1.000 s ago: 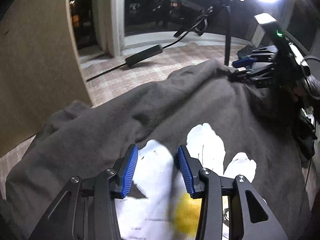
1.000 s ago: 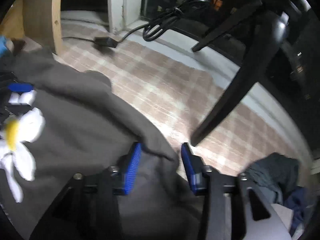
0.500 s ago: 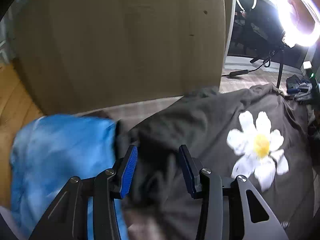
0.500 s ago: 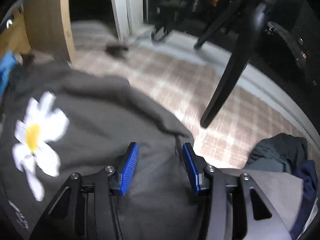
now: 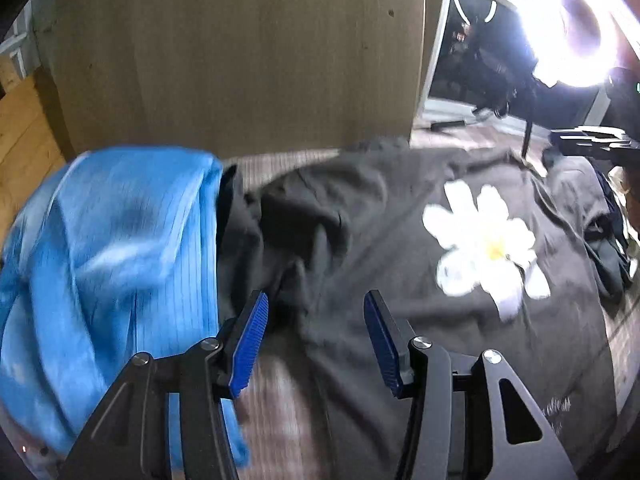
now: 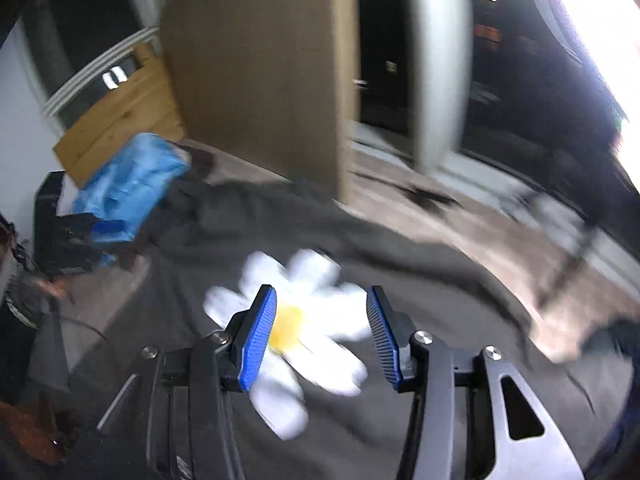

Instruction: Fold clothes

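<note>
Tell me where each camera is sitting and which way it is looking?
Left wrist: sits on the left gripper, looks forward over the dark shirt toward the blue garment and a wooden panel; its own two open fingers show.
Right wrist: sits on the right gripper, looks across the daisy print toward the same panel; its open fingers show.
Shared: the shirt, the daisy, the blue garment, the panel; each view also catches the other gripper.

left tongs [image 5: 314,338] & right tongs [image 6: 320,330] both spread wide, gripping nothing, pointing fwd.
</note>
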{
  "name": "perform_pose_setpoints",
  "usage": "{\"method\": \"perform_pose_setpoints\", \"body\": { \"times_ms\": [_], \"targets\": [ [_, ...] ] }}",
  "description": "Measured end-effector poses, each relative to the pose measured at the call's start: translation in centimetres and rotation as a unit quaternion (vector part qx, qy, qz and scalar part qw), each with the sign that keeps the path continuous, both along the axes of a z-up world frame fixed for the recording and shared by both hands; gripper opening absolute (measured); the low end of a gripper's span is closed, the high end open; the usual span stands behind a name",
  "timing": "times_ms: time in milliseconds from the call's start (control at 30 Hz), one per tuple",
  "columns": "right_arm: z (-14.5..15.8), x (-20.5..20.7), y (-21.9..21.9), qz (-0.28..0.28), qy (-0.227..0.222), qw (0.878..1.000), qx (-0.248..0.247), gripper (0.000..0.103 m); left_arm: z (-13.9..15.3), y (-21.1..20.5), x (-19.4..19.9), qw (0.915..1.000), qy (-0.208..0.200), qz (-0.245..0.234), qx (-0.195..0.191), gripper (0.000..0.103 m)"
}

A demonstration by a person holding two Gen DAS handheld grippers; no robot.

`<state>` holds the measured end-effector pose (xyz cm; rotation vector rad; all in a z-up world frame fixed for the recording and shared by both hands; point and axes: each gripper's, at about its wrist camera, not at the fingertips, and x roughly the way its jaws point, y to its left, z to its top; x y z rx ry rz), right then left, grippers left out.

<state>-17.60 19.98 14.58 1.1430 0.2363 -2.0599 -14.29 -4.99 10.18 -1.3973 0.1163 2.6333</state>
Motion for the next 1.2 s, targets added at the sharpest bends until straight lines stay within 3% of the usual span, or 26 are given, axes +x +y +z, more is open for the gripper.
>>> {"method": "perform_pose_setpoints", "body": {
  "times_ms": [100, 200, 267, 367, 533, 767, 833, 967, 1133, 1200],
  "targets": [
    [0.2, -0.5, -6.2, 0.030, -0.005, 1.000, -0.003, 0.046, -0.7, -0.1, -0.2, 0.9998, -0.013, -0.001, -0.013, 0.048],
    [-1.1, -0.4, -11.5, 0.052, -0.015, 0.998, 0.024, 0.046, -1.1, -1.3, 2.1, 0.9996, -0.011, 0.004, 0.025, 0.048],
    [-1.8, -0.5, -13.9, 0.063, -0.022, 0.997, 0.032, 0.046, -2.0, -1.8, 3.8, 0.9993, -0.020, 0.004, 0.031, 0.048],
    [-2.8, -1.3, -16.5, 0.076, -0.024, 0.996, 0.043, 0.046, -3.2, -1.9, 5.3, 0.9993, -0.021, 0.004, 0.031, 0.048],
    [-4.5, -2.8, -20.6, 0.095, -0.025, 0.993, 0.061, 0.046, -4.0, -1.6, 4.5, 0.9990, -0.002, 0.023, 0.037, 0.048],
    [-6.8, -5.0, -26.3, 0.123, -0.027, 0.988, 0.086, 0.047, -4.3, -1.8, 4.6, 0.9977, -0.010, 0.052, 0.041, 0.048],
    [-7.3, -4.9, -27.7, 0.155, -0.023, 0.984, 0.087, 0.047, -4.4, -1.8, 4.7, 0.9972, -0.012, 0.061, 0.043, 0.048],
    [-8.3, -4.5, -30.4, 0.228, -0.014, 0.970, 0.085, 0.062, -4.6, -2.0, 4.7, 0.9959, -0.016, 0.077, 0.045, 0.048],
    [-9.5, -4.0, -33.5, 0.316, -0.008, 0.946, 0.071, 0.061, -4.1, -2.2, 4.8, 0.9948, -0.021, 0.092, 0.039, 0.048],
    [-9.6, -3.7, -33.6, 0.342, -0.017, 0.938, 0.054, 0.054, -3.9, -2.3, 4.8, 0.9943, -0.023, 0.097, 0.036, 0.048]
  ]
}}
